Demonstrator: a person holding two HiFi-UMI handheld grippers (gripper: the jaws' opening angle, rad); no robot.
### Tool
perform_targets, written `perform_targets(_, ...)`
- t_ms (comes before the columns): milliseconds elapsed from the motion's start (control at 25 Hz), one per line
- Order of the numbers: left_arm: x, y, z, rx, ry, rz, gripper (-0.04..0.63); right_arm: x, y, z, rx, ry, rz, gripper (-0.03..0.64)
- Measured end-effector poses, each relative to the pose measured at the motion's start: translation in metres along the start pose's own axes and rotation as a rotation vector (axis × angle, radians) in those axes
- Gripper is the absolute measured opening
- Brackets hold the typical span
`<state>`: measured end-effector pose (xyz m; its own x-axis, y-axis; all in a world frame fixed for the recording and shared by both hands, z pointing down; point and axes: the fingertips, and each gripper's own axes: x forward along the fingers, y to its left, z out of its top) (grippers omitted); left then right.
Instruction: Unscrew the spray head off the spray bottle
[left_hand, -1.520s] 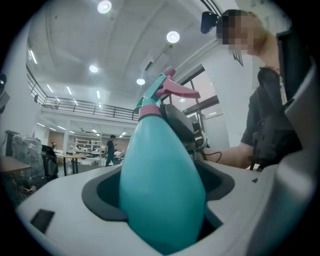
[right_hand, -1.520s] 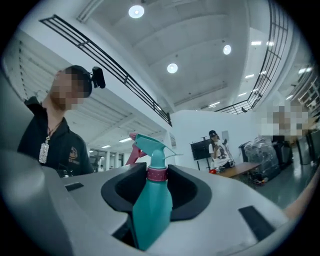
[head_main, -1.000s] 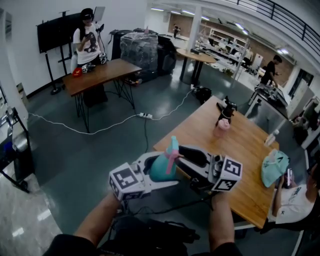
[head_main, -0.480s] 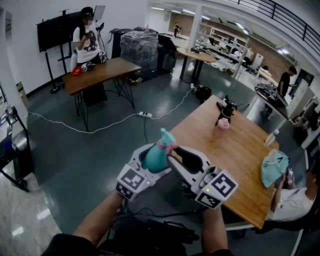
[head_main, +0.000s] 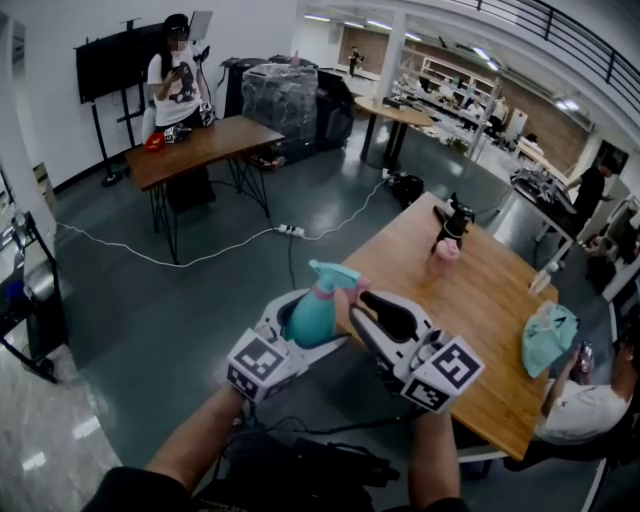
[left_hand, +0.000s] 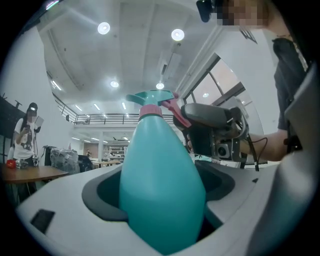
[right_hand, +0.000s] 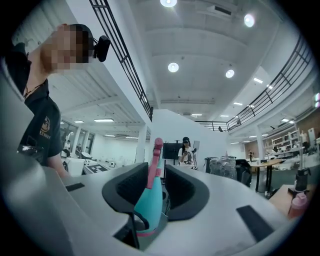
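Left forearm (head_main: 195, 445): bare, angled up from the lower edge toward centre.
Left gripper (head_main: 318, 325): held in the air, jaws pointing up and right, clamped on the body of the spray bottle (left_hand: 160, 190).
Spray bottle: teal, tilted slightly right, clear of the table (head_main: 490, 300), in front of its near corner.
Spray head (head_main: 335, 275): teal with a pink trigger (right_hand: 154, 165), seated on the bottle neck, nozzle pointing left.
Right gripper (head_main: 352, 305): jaws pointing up and left, closing around the spray head; a gap remains at one pad.
Right forearm (head_main: 430, 460): bare, nearly vertical below the gripper.
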<state>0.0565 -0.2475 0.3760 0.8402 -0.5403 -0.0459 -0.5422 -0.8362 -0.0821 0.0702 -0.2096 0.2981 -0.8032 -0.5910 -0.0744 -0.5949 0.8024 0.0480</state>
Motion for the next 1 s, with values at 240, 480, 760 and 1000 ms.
perform_targets(240, -0.002, -0.001, 0.003, 0.008, -0.020, -0.002, 0.430, 0.000, -0.016, -0.004, -0.002, 0.007, -0.042, 0.118)
perform_targets(480, 0.004, 0.008, -0.005, 0.028, 0.025, 0.089, 0.430, -0.007, -0.011, 0.019, 0.034, -0.066, -0.089, 0.102)
perform_targets(760, 0.012, 0.008, -0.001, 0.046, 0.022, 0.140, 0.430, 0.021, 0.003, 0.008, 0.062, 0.049, -0.164, 0.076)
perform_targets(1000, 0.015, 0.005, -0.003, 0.069, 0.040, 0.168, 0.430, 0.029, -0.006, -0.003, 0.133, 0.082, -0.228, 0.155)
